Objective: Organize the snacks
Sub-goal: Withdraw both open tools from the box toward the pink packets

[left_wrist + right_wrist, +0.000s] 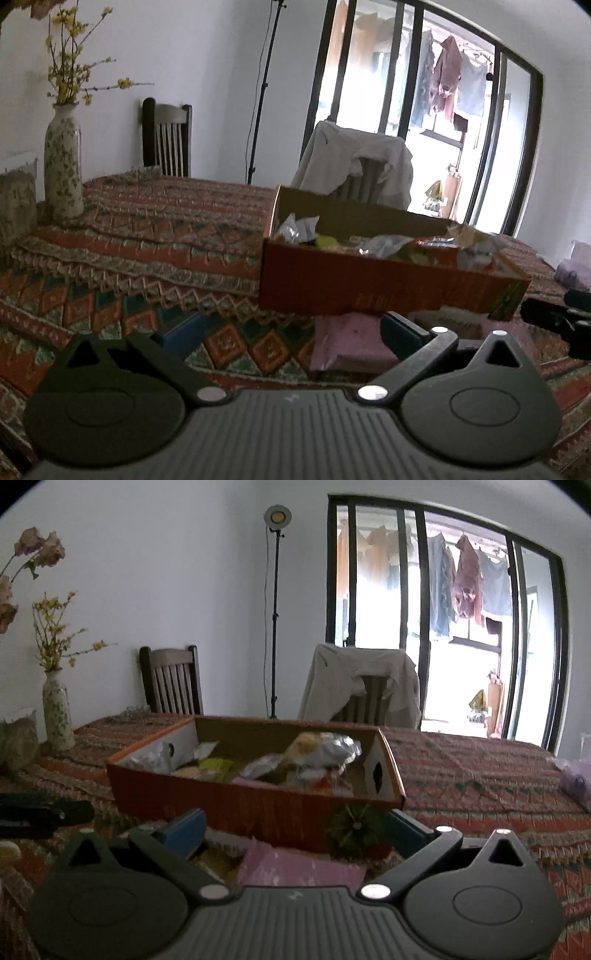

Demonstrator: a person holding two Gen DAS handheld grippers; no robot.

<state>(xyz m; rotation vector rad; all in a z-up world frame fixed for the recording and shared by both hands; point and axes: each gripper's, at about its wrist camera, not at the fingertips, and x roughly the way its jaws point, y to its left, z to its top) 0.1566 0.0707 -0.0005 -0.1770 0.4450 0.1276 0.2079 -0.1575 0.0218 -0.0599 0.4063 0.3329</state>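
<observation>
I see the patterned worktop [480,786] carrying an orange cardboard box [255,808] heaped with snack packets [317,753]. A pink packet [295,867] lies just before it. My left tongs [291,332] and right tongs [295,830] gape wide, gripping nothing.

We see box [255,805] on table [480,786], snacks [317,755] in it, packet [295,867] before it, vase [57,716] far left, chairs [171,681] behind.
</observation>
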